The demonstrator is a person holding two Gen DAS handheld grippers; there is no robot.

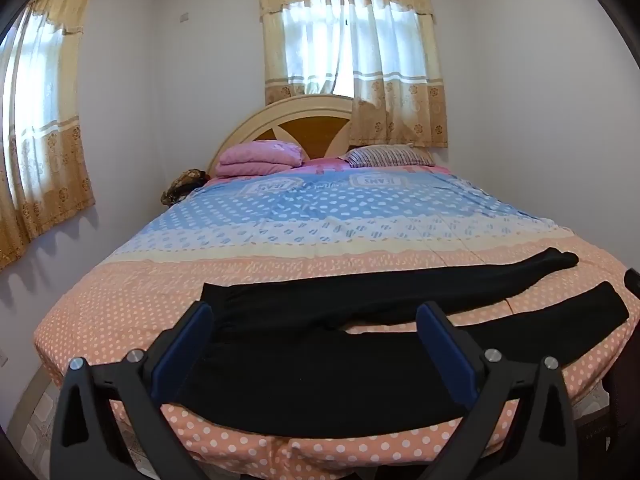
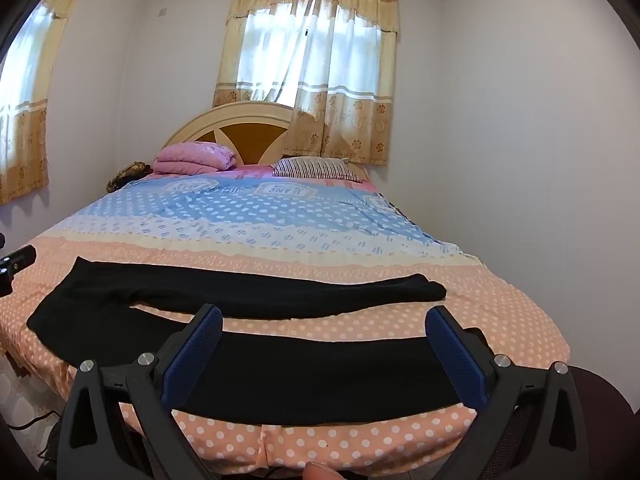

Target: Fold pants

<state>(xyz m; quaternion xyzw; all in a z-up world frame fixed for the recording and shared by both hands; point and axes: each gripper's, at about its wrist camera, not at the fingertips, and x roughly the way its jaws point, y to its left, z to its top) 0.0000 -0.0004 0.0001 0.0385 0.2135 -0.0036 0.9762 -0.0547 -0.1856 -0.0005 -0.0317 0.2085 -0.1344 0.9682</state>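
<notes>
Black pants (image 1: 304, 372) lie flat across the foot of the bed, waist to the left, both legs spread apart and running right. In the right wrist view the near leg (image 2: 320, 372) lies along the bed's front edge and the far leg (image 2: 320, 292) behind it. My left gripper (image 1: 316, 316) is open and empty, held above the waist and hip part. My right gripper (image 2: 324, 316) is open and empty, held above the near leg. The left gripper's tip (image 2: 16, 264) shows at the left edge of the right wrist view.
The bed (image 1: 320, 208) has a polka-dot cover, peach at the foot and blue further back. A folded pink blanket (image 1: 260, 158) and a striped pillow (image 1: 390, 156) lie by the headboard. Walls close in on the right and left. Curtained windows stand behind.
</notes>
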